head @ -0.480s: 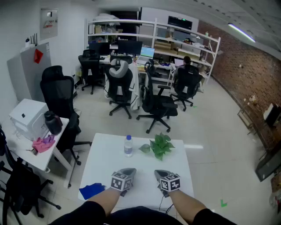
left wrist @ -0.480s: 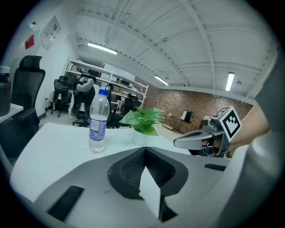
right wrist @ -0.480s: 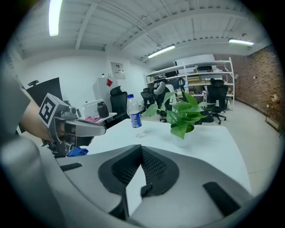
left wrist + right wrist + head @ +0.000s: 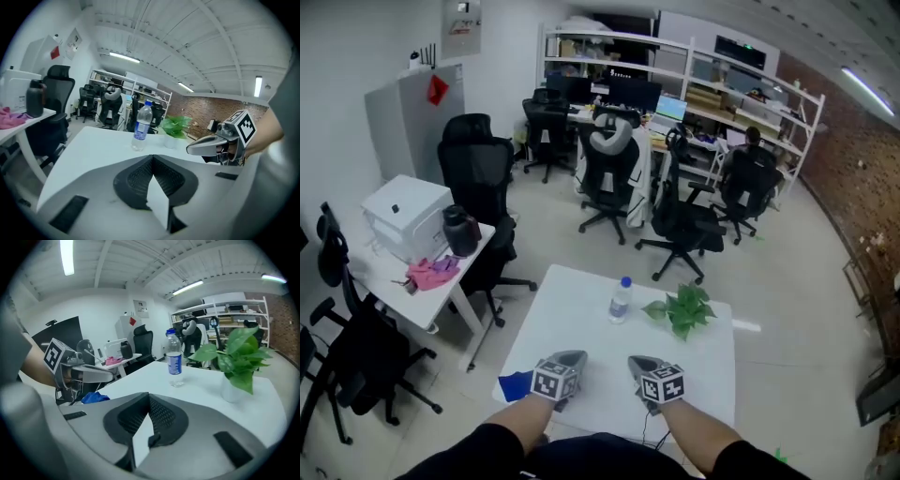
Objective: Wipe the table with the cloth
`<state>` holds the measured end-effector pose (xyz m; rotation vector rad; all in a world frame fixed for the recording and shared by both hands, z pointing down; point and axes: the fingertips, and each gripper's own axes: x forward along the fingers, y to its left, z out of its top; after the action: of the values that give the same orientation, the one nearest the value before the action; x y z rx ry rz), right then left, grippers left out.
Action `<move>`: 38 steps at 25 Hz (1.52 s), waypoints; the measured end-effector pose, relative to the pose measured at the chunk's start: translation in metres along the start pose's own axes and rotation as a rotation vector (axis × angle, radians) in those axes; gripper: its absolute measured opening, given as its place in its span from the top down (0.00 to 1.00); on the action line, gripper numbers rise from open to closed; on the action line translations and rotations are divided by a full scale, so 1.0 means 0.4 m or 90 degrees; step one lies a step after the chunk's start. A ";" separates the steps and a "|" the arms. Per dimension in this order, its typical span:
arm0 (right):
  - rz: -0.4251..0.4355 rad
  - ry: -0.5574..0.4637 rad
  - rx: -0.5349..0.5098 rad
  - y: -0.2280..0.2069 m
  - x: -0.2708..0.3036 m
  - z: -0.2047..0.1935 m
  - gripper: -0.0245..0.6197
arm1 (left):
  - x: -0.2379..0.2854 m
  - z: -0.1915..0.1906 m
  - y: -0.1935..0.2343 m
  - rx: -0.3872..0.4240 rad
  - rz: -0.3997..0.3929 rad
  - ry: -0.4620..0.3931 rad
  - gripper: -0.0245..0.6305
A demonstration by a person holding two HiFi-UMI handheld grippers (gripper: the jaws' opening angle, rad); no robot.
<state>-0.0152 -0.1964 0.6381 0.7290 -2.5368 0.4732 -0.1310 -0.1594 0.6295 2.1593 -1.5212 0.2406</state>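
Note:
A blue cloth (image 4: 517,384) lies crumpled at the near left corner of the white table (image 4: 581,319). My left gripper (image 4: 571,359) hovers over the near edge just right of the cloth, apart from it, jaws shut and empty. A hand's width to its right my right gripper (image 4: 640,362) is shut too, with nothing in it. In the left gripper view the shut left gripper (image 4: 152,157) points along the table, with the right gripper (image 4: 199,148) beside it. The right gripper view shows the shut right gripper (image 4: 149,394), the left gripper (image 4: 104,376) and the cloth (image 4: 95,398) beneath it.
A water bottle (image 4: 621,300) and a potted green plant (image 4: 682,312) stand at the table's far side. A side table (image 4: 422,291) to the left carries a white printer (image 4: 405,217), a black jug (image 4: 460,231) and a pink rag (image 4: 431,273). Office chairs (image 4: 483,202) stand beyond.
The head view has swung left, so the table and room sit further right in the picture. Both grippers stay side by side over the near edge; the cloth has not moved.

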 end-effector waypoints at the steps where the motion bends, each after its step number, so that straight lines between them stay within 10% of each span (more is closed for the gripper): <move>1: 0.016 0.005 -0.008 0.030 0.027 0.001 0.96 | -0.029 -0.010 0.033 -0.007 0.019 -0.004 0.96; 14: 0.224 0.085 -0.108 0.443 0.325 -0.025 0.95 | -0.373 -0.236 0.375 -0.114 0.260 0.034 0.88; 21: 0.252 0.110 -0.117 0.491 0.357 -0.046 0.95 | -0.314 -0.343 0.381 -0.159 0.267 0.146 0.40; 27: 0.226 0.120 -0.085 0.430 0.326 -0.063 0.95 | -0.227 -0.407 0.357 -0.154 0.275 0.239 0.24; 32: 0.200 0.125 -0.074 0.376 0.314 -0.078 0.95 | -0.214 -0.421 0.380 -0.093 0.332 0.242 0.31; 36: 0.190 0.127 -0.071 0.356 0.313 -0.085 0.95 | -0.234 -0.411 0.410 -0.092 0.336 0.250 0.73; 38: 0.187 0.125 -0.071 0.351 0.315 -0.083 0.95 | -0.242 -0.407 0.412 -0.101 0.317 0.250 0.79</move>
<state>-0.1790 -0.1209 0.7026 0.2557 -2.4671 0.4695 -0.2971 -0.0438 0.7781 1.4743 -1.7401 0.6431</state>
